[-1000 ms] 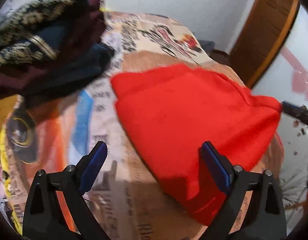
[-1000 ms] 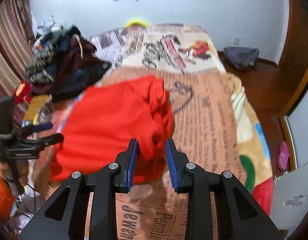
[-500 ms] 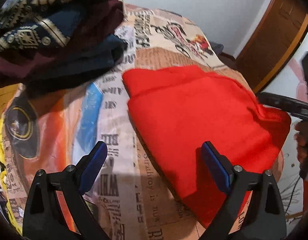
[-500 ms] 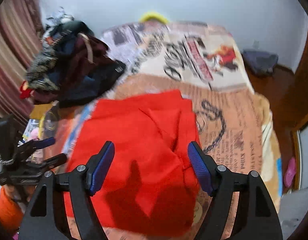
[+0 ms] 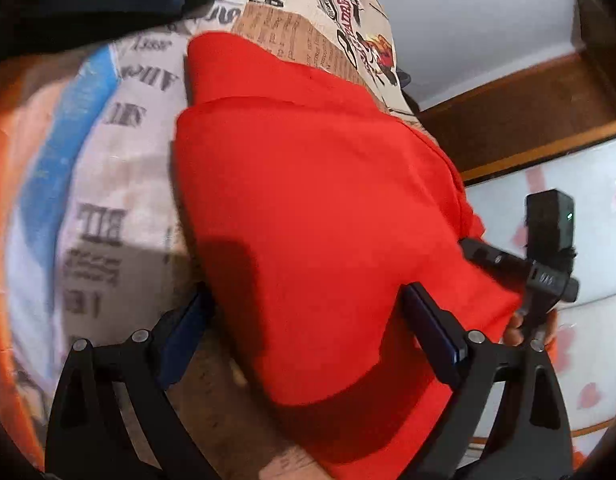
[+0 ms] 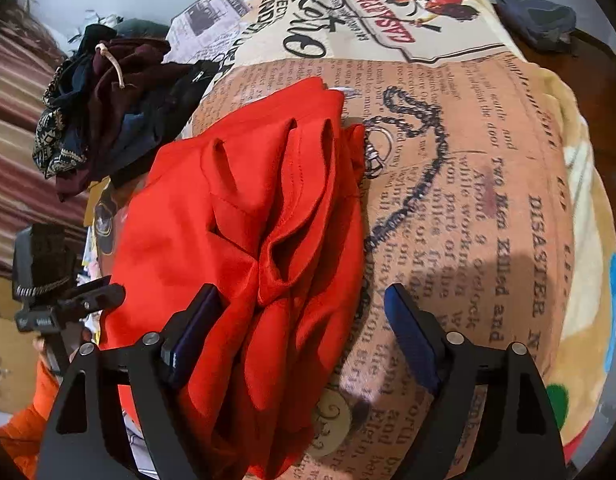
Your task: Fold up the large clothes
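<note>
- On the bed, over a newspaper-print blanket, lies the red garment, already folded into a thick bundle; its near end reaches the edge of the bed closest to the person, and its right side is bunched into loose pleats.
- The right gripper hangs over that pleated near edge with its jaws opening; red cloth lies between them, brushing the left pad, but neither pad presses on it, so it counts as released.
- The left gripper hovers over the smooth left side of the same garment; its jaws stand wide apart, the left pad just beside the garment's edge and the right pad above the cloth, grasping nothing.
- The step in hand looks like taking a fresh hold for the next fold or for smoothing; judged from the lie of the cloth, the right claw should gather all the pleated layers at once rather than the top one alone, or the bundle may splay.
- Both claws would do best to bite at matching corners of the near edge; an uneven hold would likely skew the fold.
- A heap of dark clothes sits near the far left; the fold is best carried clear of it.
</note>
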The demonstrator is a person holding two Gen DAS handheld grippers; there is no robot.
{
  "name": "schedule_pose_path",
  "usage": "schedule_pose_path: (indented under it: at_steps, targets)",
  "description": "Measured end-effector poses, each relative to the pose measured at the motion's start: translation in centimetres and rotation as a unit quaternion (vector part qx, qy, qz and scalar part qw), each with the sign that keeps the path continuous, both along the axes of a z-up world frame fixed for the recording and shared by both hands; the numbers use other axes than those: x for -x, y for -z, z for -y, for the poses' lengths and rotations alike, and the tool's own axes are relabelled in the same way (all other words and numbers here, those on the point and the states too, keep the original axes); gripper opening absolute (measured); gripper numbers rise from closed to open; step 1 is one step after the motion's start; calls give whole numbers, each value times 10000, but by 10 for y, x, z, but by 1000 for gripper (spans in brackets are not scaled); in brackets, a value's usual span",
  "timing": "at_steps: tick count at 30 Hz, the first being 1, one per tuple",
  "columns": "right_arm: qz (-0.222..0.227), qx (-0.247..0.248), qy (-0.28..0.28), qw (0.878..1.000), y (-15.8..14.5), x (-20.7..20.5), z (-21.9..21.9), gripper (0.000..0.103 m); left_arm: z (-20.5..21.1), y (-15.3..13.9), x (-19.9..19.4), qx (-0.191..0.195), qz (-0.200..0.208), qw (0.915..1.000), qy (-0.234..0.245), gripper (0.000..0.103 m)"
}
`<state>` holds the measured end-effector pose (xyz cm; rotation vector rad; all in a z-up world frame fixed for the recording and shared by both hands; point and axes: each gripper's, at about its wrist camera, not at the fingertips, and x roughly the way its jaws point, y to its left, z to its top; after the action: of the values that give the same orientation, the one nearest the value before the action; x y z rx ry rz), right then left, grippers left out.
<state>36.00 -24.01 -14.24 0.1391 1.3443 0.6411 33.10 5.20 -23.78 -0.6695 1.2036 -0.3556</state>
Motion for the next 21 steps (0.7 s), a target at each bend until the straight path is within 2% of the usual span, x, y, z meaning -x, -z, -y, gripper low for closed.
schedule_pose_path:
  at_steps: [5,8,11,13,14,15,16,18,21]
  targets:
    - [-303,-175,-71,9994,9,-19,-10,87,14,3,-12,-69,193,9998,29,95]
    - [-459,-304,-174,9983,16,-28,-15,87,15,4,-19,34,184,9998,-4,95]
    - [-526,-351,-204,9978,22,-33,-19,86,10,7,-20,142,164,9997,-88,88]
    - [-504,-339,-159,9980,22,-34,-20,83,5,7,-20,192,160,9996,-146,76]
    - [-470,-312,-139,9983,22,-34,-21,75,0,7,-18,227,157,9994,-198,73]
    - [-447,-289,-123,9985,21,-34,-20,57,-2,7,-17,263,153,9993,-227,66]
    - [-477,-338,-108,9982,21,-33,-20,49,-5,6,-15,272,157,9991,-272,62]
    - [-836,-616,55,9946,25,-32,-18,41,-8,1,-14,256,204,9991,-258,49]
    - [-766,-668,168,9947,16,-25,-16,32,-8,-13,-17,221,275,9992,-192,37]
